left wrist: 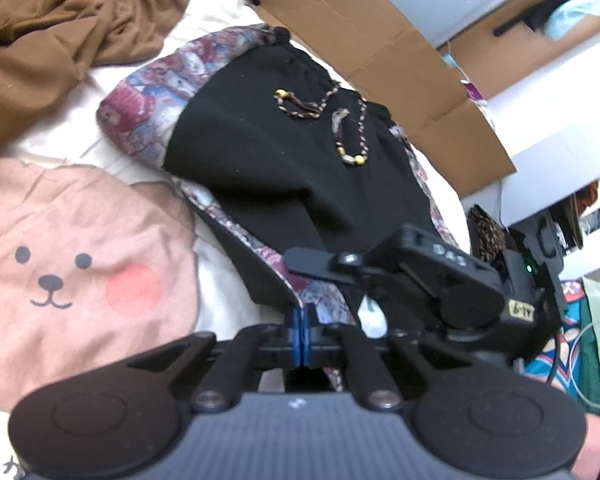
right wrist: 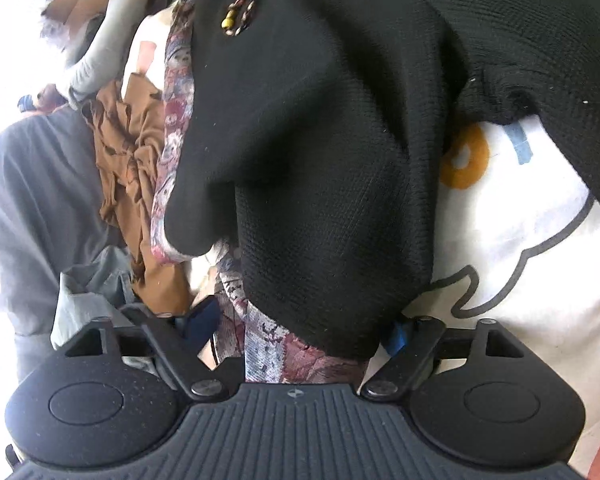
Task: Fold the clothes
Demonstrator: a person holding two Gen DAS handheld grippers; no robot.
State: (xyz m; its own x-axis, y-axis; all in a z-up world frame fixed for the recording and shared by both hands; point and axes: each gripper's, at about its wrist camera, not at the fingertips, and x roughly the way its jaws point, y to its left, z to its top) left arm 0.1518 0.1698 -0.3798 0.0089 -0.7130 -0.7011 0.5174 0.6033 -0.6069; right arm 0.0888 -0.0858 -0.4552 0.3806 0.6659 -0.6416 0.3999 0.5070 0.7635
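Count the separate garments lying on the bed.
2 clearly: the black garment with patterned lining, mid-bed, its edge pinched by the left gripper; the brown garment, crumpled at the far left corner. Grey fabric in the right wrist view may be more.

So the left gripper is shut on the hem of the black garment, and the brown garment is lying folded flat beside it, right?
Not quite. The left gripper is shut on the black garment's hem, but the brown garment lies crumpled, not folded flat, as the left wrist view shows.

Left claw (left wrist: 300,330) shut on hem of black patterned garment (left wrist: 284,160) on bear-print sheet (left wrist: 68,248).
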